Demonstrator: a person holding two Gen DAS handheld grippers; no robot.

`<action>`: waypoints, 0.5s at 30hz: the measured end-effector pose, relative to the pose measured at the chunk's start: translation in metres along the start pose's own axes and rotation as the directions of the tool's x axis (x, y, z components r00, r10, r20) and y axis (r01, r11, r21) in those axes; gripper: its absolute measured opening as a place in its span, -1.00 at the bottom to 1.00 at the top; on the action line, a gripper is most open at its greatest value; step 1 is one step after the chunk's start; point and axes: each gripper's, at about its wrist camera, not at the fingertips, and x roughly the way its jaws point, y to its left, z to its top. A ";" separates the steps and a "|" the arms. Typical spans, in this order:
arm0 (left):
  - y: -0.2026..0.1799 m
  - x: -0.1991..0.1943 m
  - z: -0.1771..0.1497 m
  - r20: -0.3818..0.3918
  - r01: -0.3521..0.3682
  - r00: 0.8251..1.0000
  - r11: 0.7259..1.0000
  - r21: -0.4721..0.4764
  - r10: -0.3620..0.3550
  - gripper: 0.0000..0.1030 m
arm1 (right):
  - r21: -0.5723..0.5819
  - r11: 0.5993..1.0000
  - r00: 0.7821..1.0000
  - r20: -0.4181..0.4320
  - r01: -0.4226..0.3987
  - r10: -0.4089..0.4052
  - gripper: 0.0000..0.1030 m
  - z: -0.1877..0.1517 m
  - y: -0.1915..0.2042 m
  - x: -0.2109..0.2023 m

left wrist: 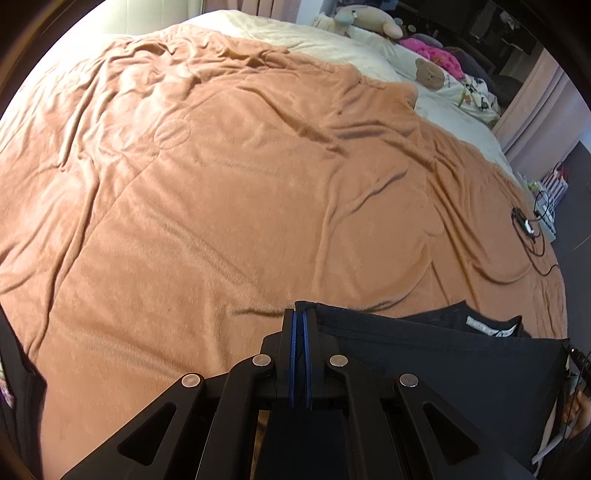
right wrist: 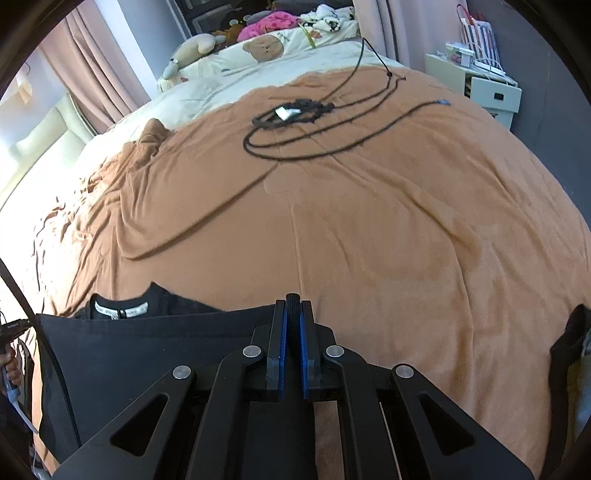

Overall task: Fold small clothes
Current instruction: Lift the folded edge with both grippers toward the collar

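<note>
We hold a black garment (left wrist: 443,369) taut over the bed's near edge, left gripper (left wrist: 303,321) and right gripper (right wrist: 293,310) each clenched on a corner; lower both evenly to lay it flat

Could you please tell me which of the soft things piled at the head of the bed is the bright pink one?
It is the bright pink bundle, lying behind the cream pillow with a bear face; the others are beige, cream or white.
</note>
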 end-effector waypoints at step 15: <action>-0.023 0.053 0.037 -0.040 -0.065 0.997 0.997 0.040 0.067 -0.94 | -0.001 0.997 0.997 -0.032 0.071 -0.071 -0.96 0.019 0.003 0.048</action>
